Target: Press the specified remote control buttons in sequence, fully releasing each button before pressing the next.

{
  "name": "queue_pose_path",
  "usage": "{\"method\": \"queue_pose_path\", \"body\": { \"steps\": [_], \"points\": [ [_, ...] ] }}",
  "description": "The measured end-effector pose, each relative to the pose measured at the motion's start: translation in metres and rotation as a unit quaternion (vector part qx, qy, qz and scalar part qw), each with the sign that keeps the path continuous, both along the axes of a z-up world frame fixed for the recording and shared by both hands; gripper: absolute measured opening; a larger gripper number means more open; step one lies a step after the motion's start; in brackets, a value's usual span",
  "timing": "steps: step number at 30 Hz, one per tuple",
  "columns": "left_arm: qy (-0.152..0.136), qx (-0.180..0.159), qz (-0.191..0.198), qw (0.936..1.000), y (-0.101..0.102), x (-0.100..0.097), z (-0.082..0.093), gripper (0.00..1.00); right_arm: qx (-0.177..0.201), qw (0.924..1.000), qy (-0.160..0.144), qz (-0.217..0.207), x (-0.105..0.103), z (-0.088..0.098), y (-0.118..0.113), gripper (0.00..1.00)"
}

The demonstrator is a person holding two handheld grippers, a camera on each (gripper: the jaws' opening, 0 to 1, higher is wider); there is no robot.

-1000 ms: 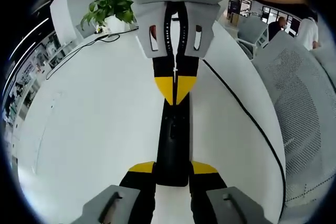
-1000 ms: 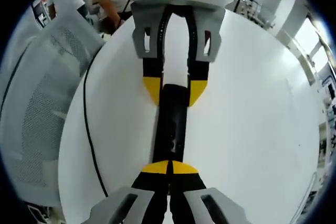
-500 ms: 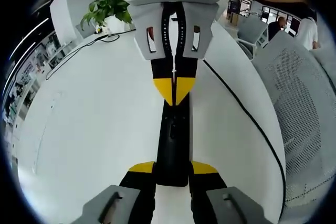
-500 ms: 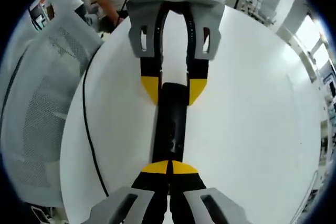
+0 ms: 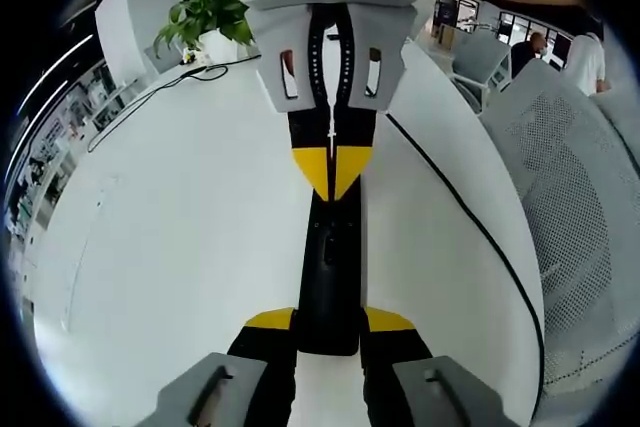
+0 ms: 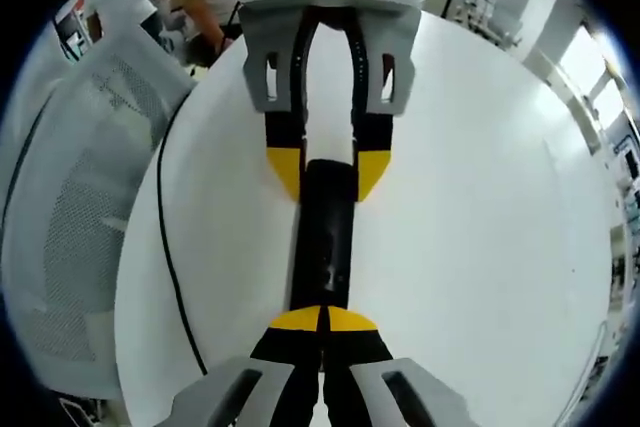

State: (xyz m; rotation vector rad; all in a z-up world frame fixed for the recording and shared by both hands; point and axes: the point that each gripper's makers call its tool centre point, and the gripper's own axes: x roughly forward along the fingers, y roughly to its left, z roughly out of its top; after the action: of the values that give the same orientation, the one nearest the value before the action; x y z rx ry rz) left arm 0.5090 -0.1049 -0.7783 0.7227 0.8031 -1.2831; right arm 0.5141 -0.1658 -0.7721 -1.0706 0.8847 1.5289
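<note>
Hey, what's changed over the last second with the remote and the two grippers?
Very little. The right hand-held gripper, shut, with its tips on the remote, has crept slightly along it toward the left hand-held gripper. The left one stays clamped on the remote's end, and the remote stays put on the white table. The black cable is unmoved.

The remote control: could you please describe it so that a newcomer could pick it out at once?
On the white table, the remote control is the long, slim black bar lying between the two hand-held grippers. The left hand-held gripper clamps one end; the right hand-held gripper's shut yellow tips meet over it.
</note>
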Motion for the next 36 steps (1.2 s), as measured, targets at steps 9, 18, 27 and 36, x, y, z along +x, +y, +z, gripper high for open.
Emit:
{"method": "queue_pose_path", "body": {
  "steps": [9,18,27,36],
  "points": [
    [0.0,0.004,-0.001,1.0,0.001,0.0,0.0,0.23,0.0,0.9998,-0.01,0.019,-0.001,0.001,0.0,0.0],
    [0.0,0.004,0.0,1.0,0.001,0.001,0.0,0.23,0.009,0.9996,-0.021,0.018,0.001,0.013,0.006,0.0],
    [0.0,0.005,-0.001,1.0,0.002,0.001,0.0,0.23,0.014,0.9995,-0.027,0.012,0.008,0.029,0.006,0.0],
    [0.0,0.005,-0.002,1.0,0.001,0.001,0.0,0.23,0.02,0.9993,-0.03,0.008,0.011,0.038,0.008,0.0]
  ]
}}
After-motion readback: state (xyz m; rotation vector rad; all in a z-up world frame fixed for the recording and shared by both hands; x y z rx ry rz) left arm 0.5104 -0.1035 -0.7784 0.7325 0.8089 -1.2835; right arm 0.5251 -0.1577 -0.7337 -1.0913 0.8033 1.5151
